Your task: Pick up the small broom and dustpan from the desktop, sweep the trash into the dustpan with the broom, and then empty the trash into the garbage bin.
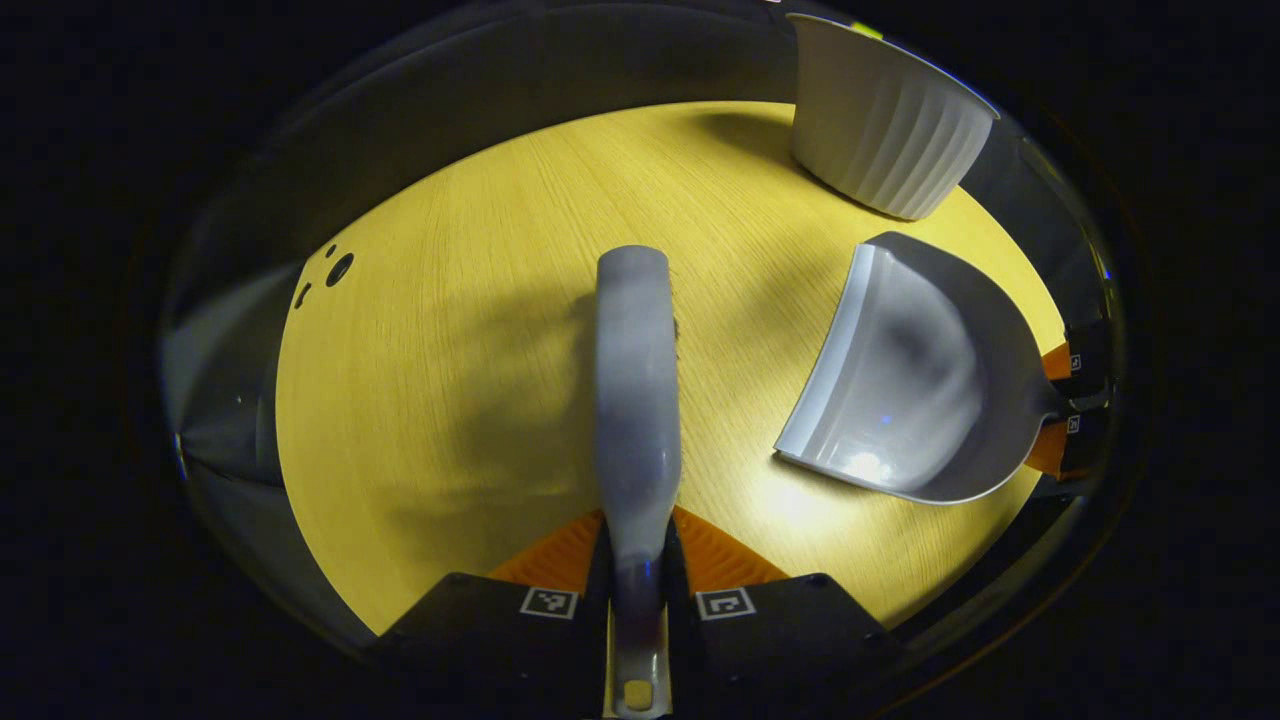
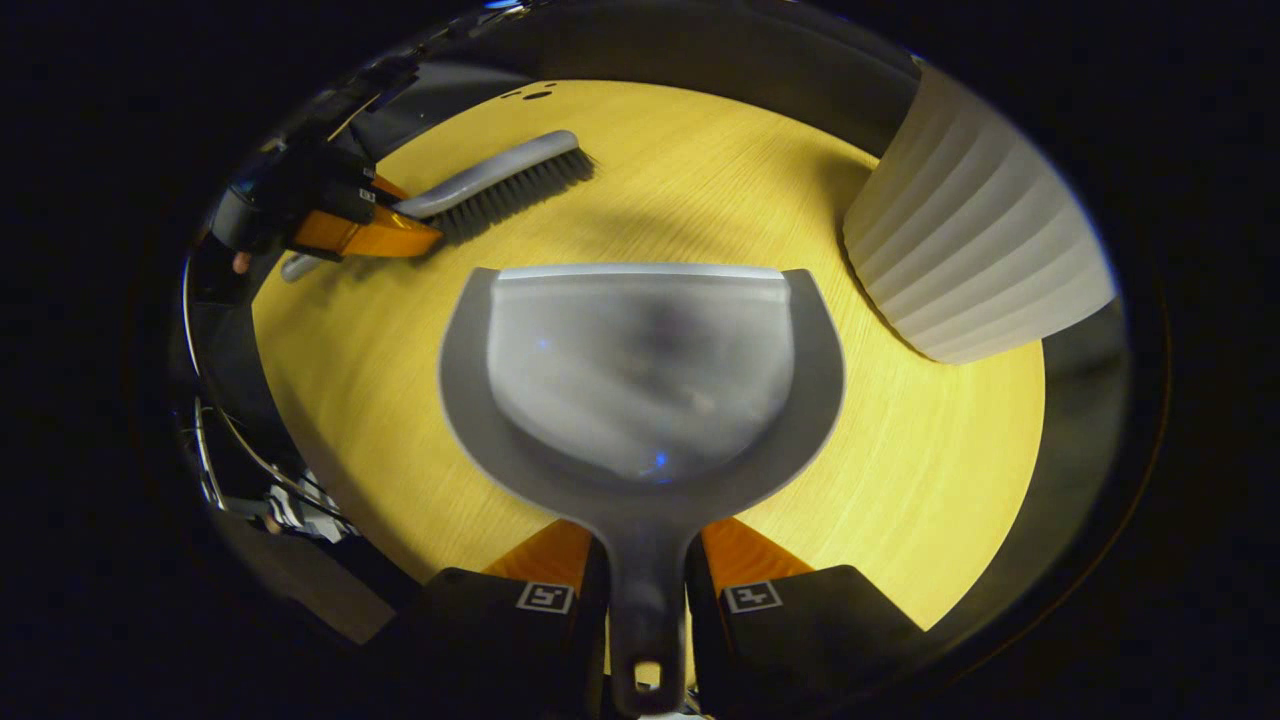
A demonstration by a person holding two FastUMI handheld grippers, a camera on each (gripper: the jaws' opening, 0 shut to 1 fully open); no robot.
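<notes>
The left gripper (image 1: 637, 560) clamps the grey plastic broom (image 1: 636, 400); the right gripper (image 2: 645, 580) clamps the grey plastic dustpan (image 2: 640, 370) handle, near the white ribbed garbage bin (image 2: 975, 260).

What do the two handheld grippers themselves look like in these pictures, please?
Each gripper, left and right, has a wide, dark, blocky body with angled shoulders. Near each finger sits a small square black-and-white marker, one on either side. The right gripper view shows the left gripper farther off, a dark housing with thin cables looping below it.

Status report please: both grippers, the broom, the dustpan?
Left gripper shut on broom. Right gripper shut on dustpan. Garbage bin just beyond the dustpan. No trash seen on desktop.
</notes>
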